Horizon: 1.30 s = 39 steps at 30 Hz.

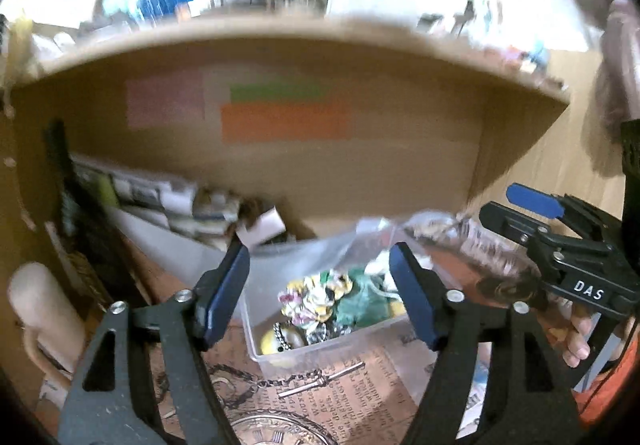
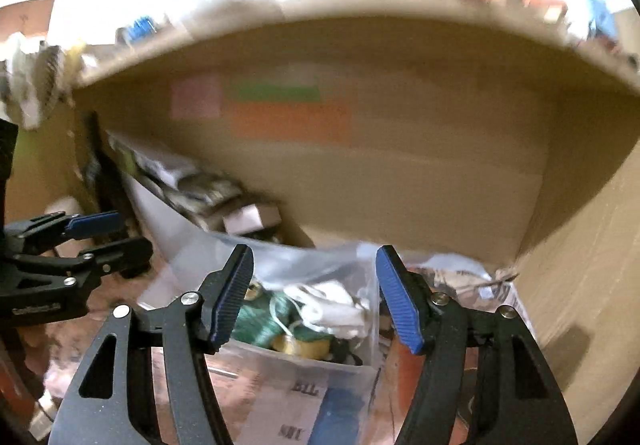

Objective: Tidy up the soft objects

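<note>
Two grippers are in view, one per hand, and both stand released with their blue pads spread wide and nothing between them. The left gripper [image 1: 320, 295] hangs over the near-left side of a single clear plastic bin [image 1: 280, 355]; the right gripper [image 2: 316, 299] hangs over the same bin [image 2: 304, 365] from the other side. Each one also shows at the edge of the other's camera, the right gripper [image 1: 520, 213] beside the bin's right end.

The bin sits on a printed paper sheet [image 1: 344, 397] on the floor of a large cardboard box [image 1: 360, 165]. Inside the bin lies a heap of soft things: one flowered cloth bundle [image 1: 310, 295], one green cloth piece [image 2: 260, 319], one white cloth piece with a cord [image 2: 340, 309], and a yellow lump [image 2: 302, 345]. An exact count of the heap is not possible, since the pieces overlap and the bin's wall clouds the lower ones.

Behind the bin, a stack of papers [image 1: 152, 193] leans in the box's left corner. A pale mug [image 1: 40, 309] stands at far left, partly cut off. The shelf of bottles above the box is washed out and blurred.
</note>
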Each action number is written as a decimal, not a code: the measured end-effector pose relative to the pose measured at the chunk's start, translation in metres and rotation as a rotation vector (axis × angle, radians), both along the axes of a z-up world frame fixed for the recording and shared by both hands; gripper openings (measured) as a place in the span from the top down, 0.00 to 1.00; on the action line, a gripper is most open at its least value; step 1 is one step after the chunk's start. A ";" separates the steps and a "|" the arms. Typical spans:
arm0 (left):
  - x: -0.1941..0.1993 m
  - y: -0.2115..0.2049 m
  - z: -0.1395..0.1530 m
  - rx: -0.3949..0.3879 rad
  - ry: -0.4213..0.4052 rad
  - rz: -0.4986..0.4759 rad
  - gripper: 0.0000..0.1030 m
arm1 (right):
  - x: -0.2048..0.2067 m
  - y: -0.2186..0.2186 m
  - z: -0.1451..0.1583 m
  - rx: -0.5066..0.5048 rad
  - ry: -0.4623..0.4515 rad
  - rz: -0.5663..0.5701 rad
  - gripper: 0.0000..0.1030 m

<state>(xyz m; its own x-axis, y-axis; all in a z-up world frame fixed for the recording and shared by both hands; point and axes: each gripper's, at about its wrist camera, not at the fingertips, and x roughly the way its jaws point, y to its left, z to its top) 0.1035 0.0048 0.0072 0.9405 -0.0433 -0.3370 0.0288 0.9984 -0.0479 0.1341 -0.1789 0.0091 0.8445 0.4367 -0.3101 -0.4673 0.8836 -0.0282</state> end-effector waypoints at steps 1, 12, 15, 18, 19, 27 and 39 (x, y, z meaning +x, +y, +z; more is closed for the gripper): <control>-0.010 -0.001 0.005 0.002 -0.023 -0.003 0.26 | -0.007 -0.001 0.004 0.009 -0.014 0.003 0.41; -0.071 -0.009 0.019 0.015 -0.134 0.011 0.12 | -0.069 -0.023 0.023 0.096 -0.101 0.007 0.18; -0.083 -0.011 0.019 0.016 -0.153 0.028 0.03 | -0.078 -0.028 0.023 0.101 -0.114 -0.011 0.12; -0.089 -0.011 0.018 0.012 -0.158 0.027 0.03 | -0.086 -0.032 0.021 0.104 -0.124 -0.021 0.06; -0.089 -0.011 0.018 0.010 -0.157 0.026 0.03 | -0.088 -0.033 0.020 0.103 -0.126 -0.025 0.06; -0.090 -0.014 0.013 -0.006 -0.145 0.013 0.01 | -0.095 -0.039 0.017 0.105 -0.129 -0.036 0.00; -0.090 -0.012 0.011 -0.007 -0.150 0.019 0.01 | -0.093 -0.035 0.015 0.104 -0.116 -0.019 0.00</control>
